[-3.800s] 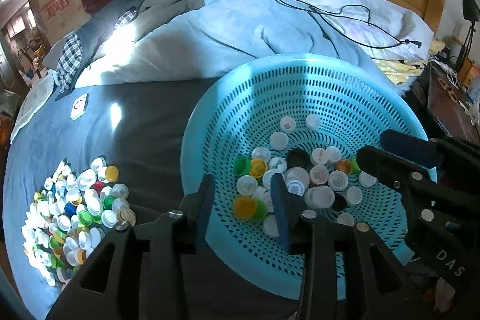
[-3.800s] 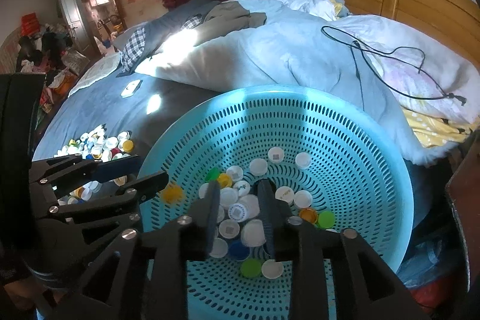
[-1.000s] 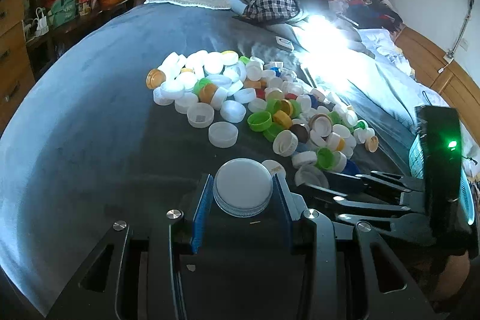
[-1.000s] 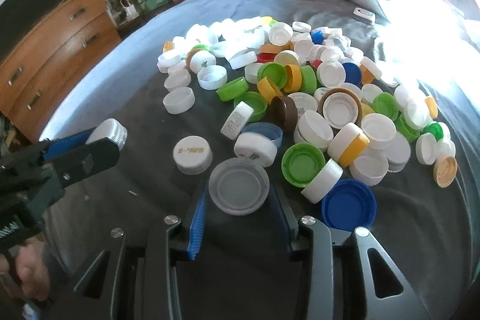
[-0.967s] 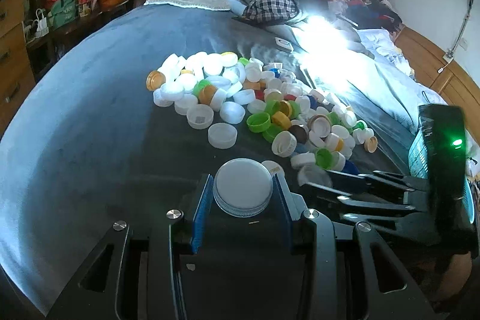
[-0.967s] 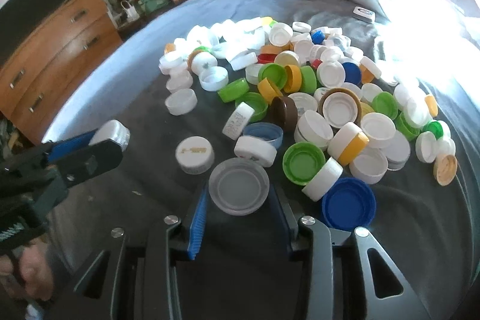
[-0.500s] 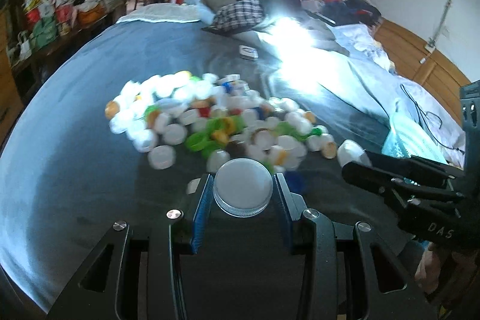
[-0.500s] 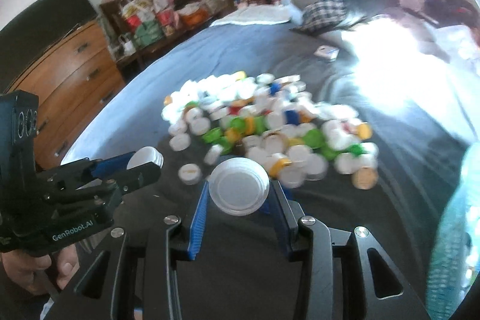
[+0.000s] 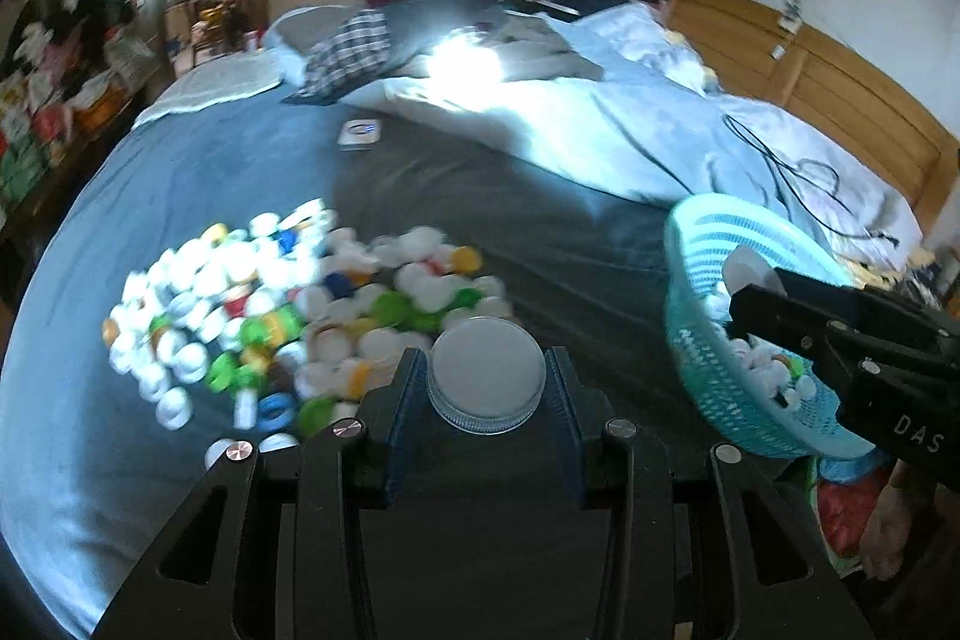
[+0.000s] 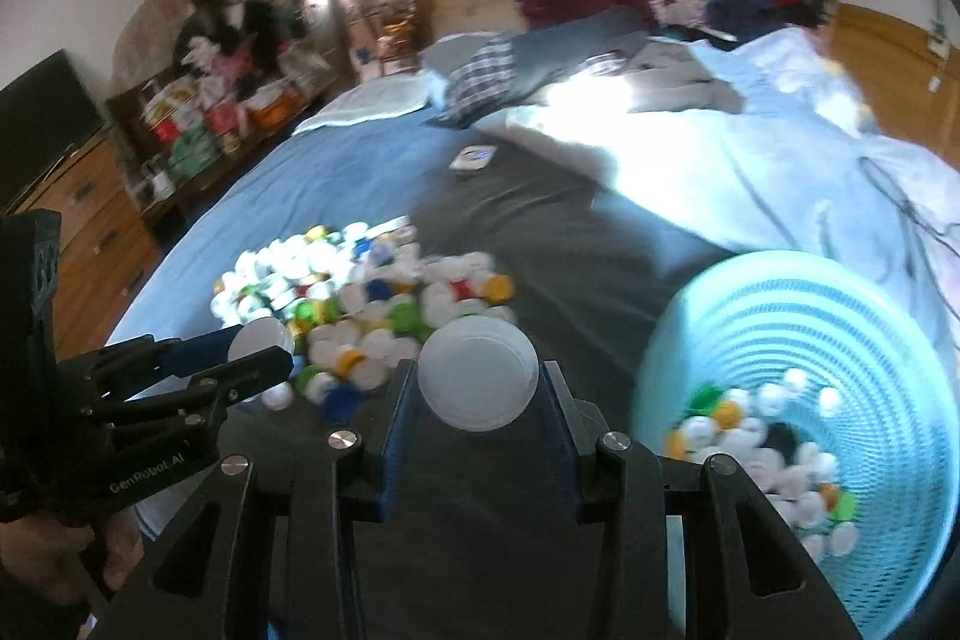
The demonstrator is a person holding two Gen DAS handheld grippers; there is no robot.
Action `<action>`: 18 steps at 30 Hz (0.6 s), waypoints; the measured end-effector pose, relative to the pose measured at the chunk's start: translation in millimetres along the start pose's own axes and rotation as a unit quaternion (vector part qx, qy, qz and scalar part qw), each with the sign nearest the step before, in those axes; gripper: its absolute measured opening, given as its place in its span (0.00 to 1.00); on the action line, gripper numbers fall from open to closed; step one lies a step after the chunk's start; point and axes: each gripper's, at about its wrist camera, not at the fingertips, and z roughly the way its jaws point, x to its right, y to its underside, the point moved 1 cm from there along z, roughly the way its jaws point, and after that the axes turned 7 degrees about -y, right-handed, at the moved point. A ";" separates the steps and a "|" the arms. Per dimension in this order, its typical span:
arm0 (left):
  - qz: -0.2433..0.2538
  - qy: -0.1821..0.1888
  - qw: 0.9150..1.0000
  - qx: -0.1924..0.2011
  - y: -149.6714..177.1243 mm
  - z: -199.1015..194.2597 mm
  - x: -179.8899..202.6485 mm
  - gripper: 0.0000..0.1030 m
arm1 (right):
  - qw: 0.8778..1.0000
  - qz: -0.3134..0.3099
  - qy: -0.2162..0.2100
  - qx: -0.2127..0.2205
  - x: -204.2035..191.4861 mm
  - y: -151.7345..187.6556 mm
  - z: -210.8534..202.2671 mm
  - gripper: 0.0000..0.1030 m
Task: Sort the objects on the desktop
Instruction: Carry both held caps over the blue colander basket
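From my left wrist: my left gripper (image 9: 486, 388) is clamped on one wide white ribbed cap (image 9: 486, 381), pinched by its rim between the two blue pads, top face up. Past it, the loose pile of caps (image 9: 288, 316) lies on the dark grey bedspread (image 9: 540, 220) toward its left edge, too many and too blurred to count. One turquoise basket (image 9: 696, 244) sits at the bedspread's right edge, holding caps I cannot count. My right gripper (image 9: 741, 280) enters from the right in front of the basket, with one pale cap in it. One small white device (image 9: 359, 134) lies farther up the bed.

What worries me: the pads grip only a thin rim, so a jolt or twist could flick the cap out onto the bedspread, short of the basket.

From my right wrist: my right gripper (image 10: 479, 388) is closed on one translucent white cap (image 10: 478, 381), tilted back toward the camera, so it looks the less secure of the two. The basket (image 10: 780, 292) lies to the lower right, near the bed's edge; a cap let go early could hit the rim and bounce to the floor. My left gripper (image 10: 264, 355) shows at the left, above the pile's near edge, with its cap. With both grippers heading one way, I judge they could knock together over the basket.
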 end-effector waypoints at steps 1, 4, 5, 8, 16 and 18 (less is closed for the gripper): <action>0.010 0.002 1.000 0.000 -4.0 0.5 11.3 0.33 | 1.000 0.003 0.006 0.002 6.3 -0.7 -6.4 0.42; 0.033 0.012 0.999 0.002 -13.8 0.7 40.7 0.33 | 1.000 0.015 0.021 0.008 25.8 -2.3 -20.2 0.42; 0.040 0.015 0.999 0.003 -16.5 0.5 49.3 0.33 | 0.999 0.021 0.026 0.011 33.7 -2.4 -25.3 0.42; 0.057 0.028 0.998 0.005 -26.4 1.0 76.9 0.33 | 0.998 0.037 0.040 0.019 56.2 -2.5 -41.5 0.42; 0.078 0.061 0.995 -0.004 -56.7 15.3 137.5 0.33 | 0.994 0.069 0.086 0.024 123.8 -5.3 -80.3 0.42; 0.082 0.066 0.994 -0.005 -60.0 18.6 153.1 0.33 | 0.991 0.084 0.097 0.023 143.0 -4.4 -87.9 0.42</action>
